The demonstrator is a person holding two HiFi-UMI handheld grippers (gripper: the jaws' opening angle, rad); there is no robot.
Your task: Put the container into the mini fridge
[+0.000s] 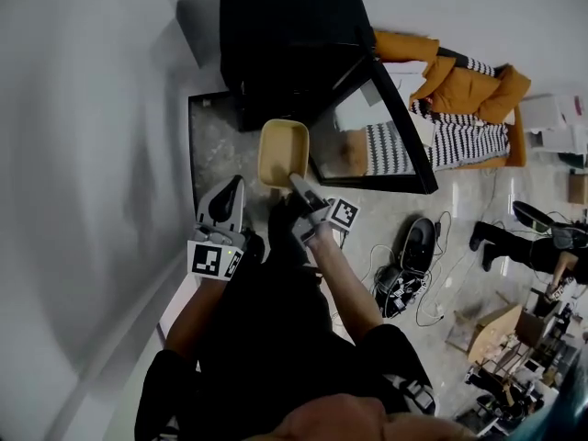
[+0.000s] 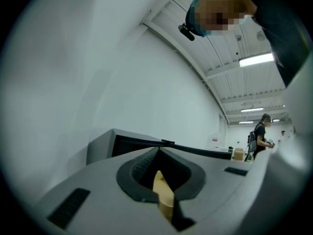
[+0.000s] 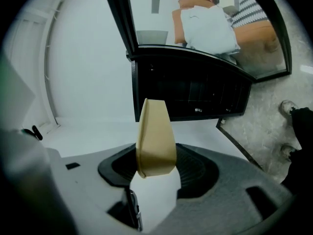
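Observation:
A tan container [image 1: 282, 150] hangs in front of the black mini fridge [image 1: 285, 35], whose glass door [image 1: 404, 145] stands swung open to the right. My right gripper [image 1: 299, 184] is shut on the container's near rim. In the right gripper view the container [image 3: 155, 141] stands on edge between the jaws of that gripper [image 3: 156, 168], with the fridge's dark inside [image 3: 190, 92] straight ahead. My left gripper [image 1: 231, 191] hovers just left of the container, apart from it. Its jaws meet in the left gripper view [image 2: 159, 153], where the fridge [image 2: 132, 146] lies beyond.
A white wall [image 1: 92, 154] runs along the left. Orange and striped clothes [image 1: 459, 90] lie behind the door. Shoes [image 1: 418, 242], cables and cardboard boxes [image 1: 501, 329] litter the floor at right. A person [image 2: 259, 138] stands far off.

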